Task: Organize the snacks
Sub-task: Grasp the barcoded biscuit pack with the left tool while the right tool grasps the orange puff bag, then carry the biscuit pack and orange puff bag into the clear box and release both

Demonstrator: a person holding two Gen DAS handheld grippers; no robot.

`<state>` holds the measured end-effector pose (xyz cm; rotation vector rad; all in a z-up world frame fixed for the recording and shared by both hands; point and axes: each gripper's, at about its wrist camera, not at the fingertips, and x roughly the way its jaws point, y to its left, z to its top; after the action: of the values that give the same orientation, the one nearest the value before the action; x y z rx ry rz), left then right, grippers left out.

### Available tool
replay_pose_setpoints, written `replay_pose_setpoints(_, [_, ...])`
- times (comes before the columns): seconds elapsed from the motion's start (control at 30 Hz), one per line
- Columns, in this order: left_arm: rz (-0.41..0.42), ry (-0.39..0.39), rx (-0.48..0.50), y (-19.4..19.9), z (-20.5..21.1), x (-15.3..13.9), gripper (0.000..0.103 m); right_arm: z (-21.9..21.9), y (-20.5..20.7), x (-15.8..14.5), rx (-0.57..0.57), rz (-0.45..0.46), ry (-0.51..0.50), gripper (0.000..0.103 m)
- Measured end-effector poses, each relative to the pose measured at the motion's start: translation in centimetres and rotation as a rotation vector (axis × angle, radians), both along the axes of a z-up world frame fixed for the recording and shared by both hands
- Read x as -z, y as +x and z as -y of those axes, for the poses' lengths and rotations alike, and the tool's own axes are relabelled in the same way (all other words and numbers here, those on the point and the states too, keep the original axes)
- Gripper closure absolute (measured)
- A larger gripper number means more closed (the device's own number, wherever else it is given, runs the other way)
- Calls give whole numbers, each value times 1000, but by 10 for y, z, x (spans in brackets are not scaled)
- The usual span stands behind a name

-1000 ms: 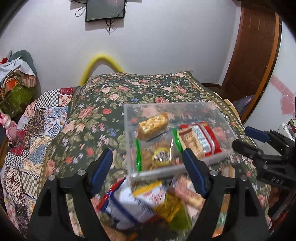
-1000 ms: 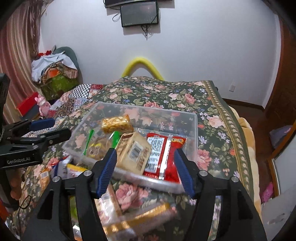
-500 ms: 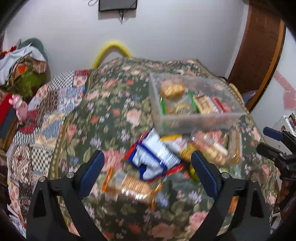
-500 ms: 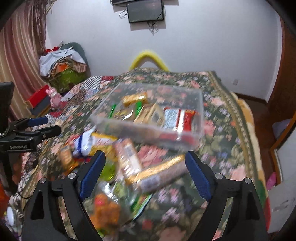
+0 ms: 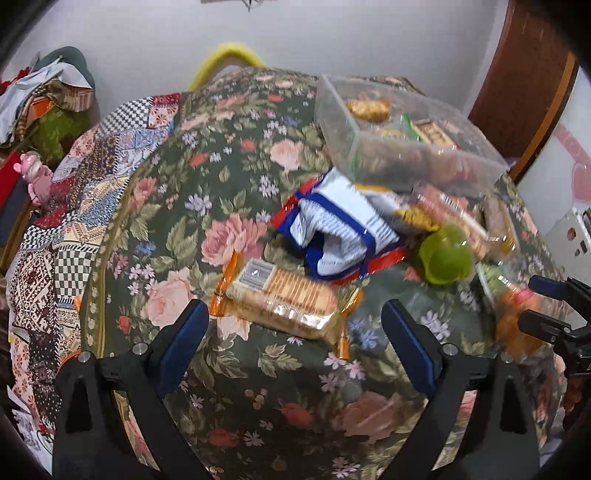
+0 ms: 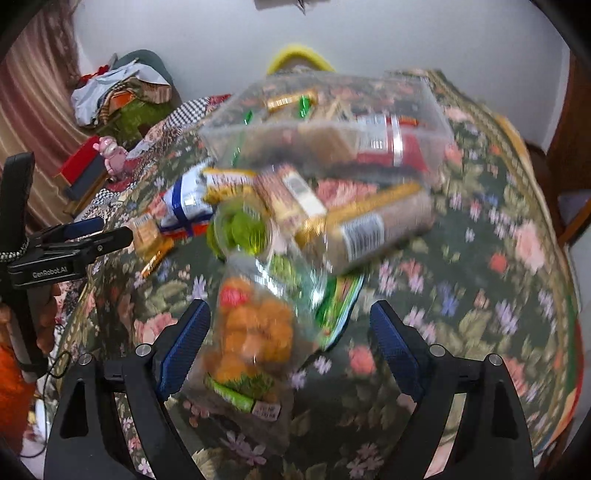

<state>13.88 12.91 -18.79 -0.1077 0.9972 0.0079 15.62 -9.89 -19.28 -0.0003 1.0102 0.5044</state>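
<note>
The right wrist view is smeared by motion: the print on the long brown packet (image 6: 373, 225) and on the red wrapper (image 6: 391, 142) inside the clear box (image 6: 436, 110) cannot be read. The near wall of this box blurs the snacks behind it. In the left wrist view, the blue-white bag (image 5: 340, 229) covers part of a yellow packet (image 5: 413, 216). The dark screen (image 6: 280, 3) on the wall is cut by the top edge.

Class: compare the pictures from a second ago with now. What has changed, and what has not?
Both grippers, left gripper and right gripper, pulled back from the clear box toward the loose snacks, jaws opening, holding nothing. The box and the cracker pack stayed put.
</note>
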Motion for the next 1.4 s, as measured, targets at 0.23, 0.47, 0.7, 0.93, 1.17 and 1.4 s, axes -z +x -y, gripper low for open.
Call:
replay_pose_setpoints(0.23, [-41, -14, 10, 18, -9, 25, 7, 4, -4, 11, 27, -63, 39, 18])
replay_pose_setpoints(0.47, [-56, -49, -3, 35, -17, 43, 1, 2, -4, 16, 7, -99, 70, 26])
replay_pose_setpoints(0.7, [-36, -45, 11, 41, -13, 50, 2, -5, -3, 18, -8, -103, 61, 35])
replay_pose_setpoints(0.93, [-20, -16, 24, 24, -5, 47, 22, -2, -3, 18, -6, -121, 87, 52])
replay_pose_setpoints(1.17, [12, -23, 27, 0, 0, 25, 24, 1, -10, 12, -7, -94, 77, 60])
replay_pose_setpoints(1.4, [87, -30, 30, -9, 12, -12, 24, 17, -16, 0, 15, -57, 89, 60])
